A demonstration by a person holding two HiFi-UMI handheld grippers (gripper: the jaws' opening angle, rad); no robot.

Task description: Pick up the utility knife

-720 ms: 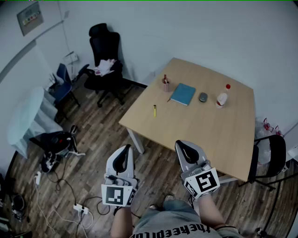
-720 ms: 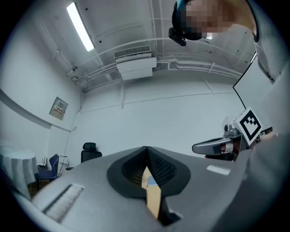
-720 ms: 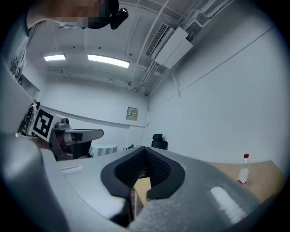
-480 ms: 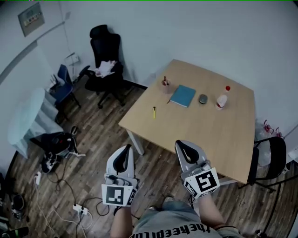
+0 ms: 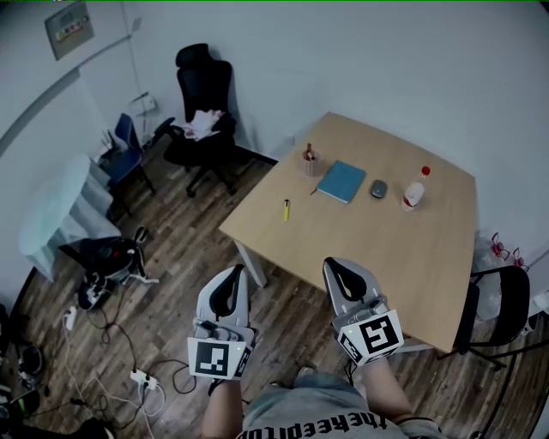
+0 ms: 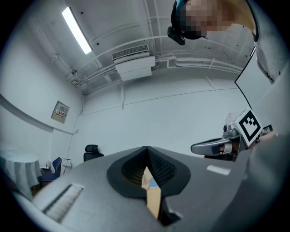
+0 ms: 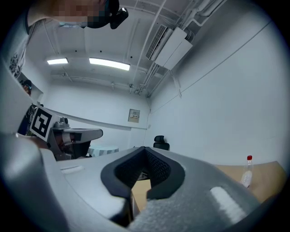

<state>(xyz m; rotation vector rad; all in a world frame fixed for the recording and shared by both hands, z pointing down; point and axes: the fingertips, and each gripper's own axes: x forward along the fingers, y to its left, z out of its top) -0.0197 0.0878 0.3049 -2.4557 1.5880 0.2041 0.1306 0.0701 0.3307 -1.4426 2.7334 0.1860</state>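
- You're wearing grey shirt [image 5: 296, 405]; dark lettering along its edge starting "thee", rest not legible.
- You're holding grey left gripper [image 5: 230, 283] and grey right gripper [image 5: 343, 279] side by side, close to your body. Both jaws are pressing fully together, gripping nothing.
- Black-and-white square markers are showing on their cubes, carrying no words.
- Small yellow utility knife [image 5: 286, 209] is lying on light wooden table [image 5: 360, 249] near its left edge, well apart from both grippers.
- Farther back, flat blue notebook [image 5: 341, 181] and white bottle with red cap [image 5: 414, 194] are sitting on the table.
- Grey wall panel [image 5: 70, 17] is hanging behind; its print is too small for reading.
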